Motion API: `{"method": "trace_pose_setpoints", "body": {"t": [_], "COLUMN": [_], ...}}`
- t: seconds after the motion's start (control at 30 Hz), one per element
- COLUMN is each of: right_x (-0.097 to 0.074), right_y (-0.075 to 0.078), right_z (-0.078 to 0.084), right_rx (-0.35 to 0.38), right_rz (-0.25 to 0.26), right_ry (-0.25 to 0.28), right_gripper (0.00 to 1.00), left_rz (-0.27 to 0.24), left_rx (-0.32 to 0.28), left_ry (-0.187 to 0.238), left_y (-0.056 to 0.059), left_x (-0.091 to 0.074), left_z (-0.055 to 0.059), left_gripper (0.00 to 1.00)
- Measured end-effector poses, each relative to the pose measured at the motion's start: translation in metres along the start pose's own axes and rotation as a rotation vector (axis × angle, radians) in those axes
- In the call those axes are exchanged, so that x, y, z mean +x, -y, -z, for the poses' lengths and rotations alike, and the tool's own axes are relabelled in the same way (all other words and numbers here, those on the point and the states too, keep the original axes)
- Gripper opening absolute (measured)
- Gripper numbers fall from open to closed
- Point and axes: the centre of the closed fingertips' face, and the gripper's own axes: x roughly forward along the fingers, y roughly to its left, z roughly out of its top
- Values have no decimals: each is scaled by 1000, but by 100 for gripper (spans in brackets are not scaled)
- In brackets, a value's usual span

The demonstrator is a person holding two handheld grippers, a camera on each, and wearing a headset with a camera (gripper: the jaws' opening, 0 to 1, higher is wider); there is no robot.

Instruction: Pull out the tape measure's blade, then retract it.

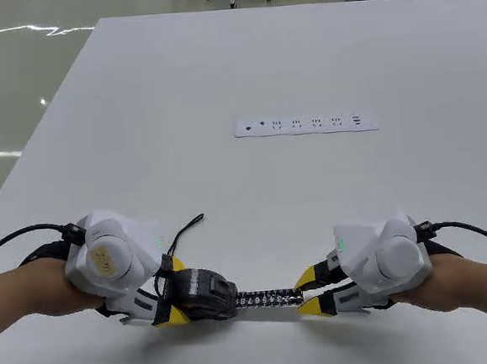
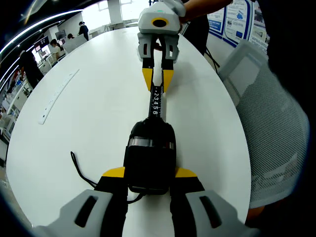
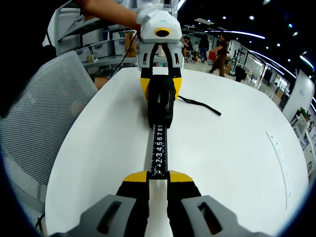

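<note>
Clamped in the yellow-tipped jaws of the left hand-held gripper point(image 1: 173, 289), the tape measure's chunky black case point(image 1: 200, 293) is held low over the smooth white surface point(image 1: 260, 71). Its thin black blade point(image 1: 265, 298), printed with white numerals, is pinched at the tip by the right hand-held gripper point(image 1: 310, 293). A short length is drawn out; the pull is best made straight from the case mouth, so kinking is avoided.

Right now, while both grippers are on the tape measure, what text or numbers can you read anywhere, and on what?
"2 3 4 5 6 7 8 9": on the tape measure's blade, running from the right gripper toward the case.
Power strip: markings too small to read.
Wall posters: blurred, unreadable.
Sticker on the left gripper: unreadable.
</note>
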Motion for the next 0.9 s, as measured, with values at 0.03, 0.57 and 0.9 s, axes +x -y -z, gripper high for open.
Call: {"method": "trace_pose_setpoints", "body": {"t": [0.03, 0.57, 0.9], "right_x": [0, -12, -18], "right_y": [0, -1, -1], "right_z": [1, 13, 20], "right_rx": [0, 5, 3], "right_rz": [0, -2, -2], "right_ry": [0, -8, -12], "right_gripper": [12, 12, 12], "left_rz": [0, -2, -4], "left_rx": [0, 2, 1], "left_ry": [0, -2, 1], "left_y": [0, 0, 1], "left_x": [0, 1, 1], "left_z": [0, -1, -3], "left_gripper": [27, 27, 27]}}
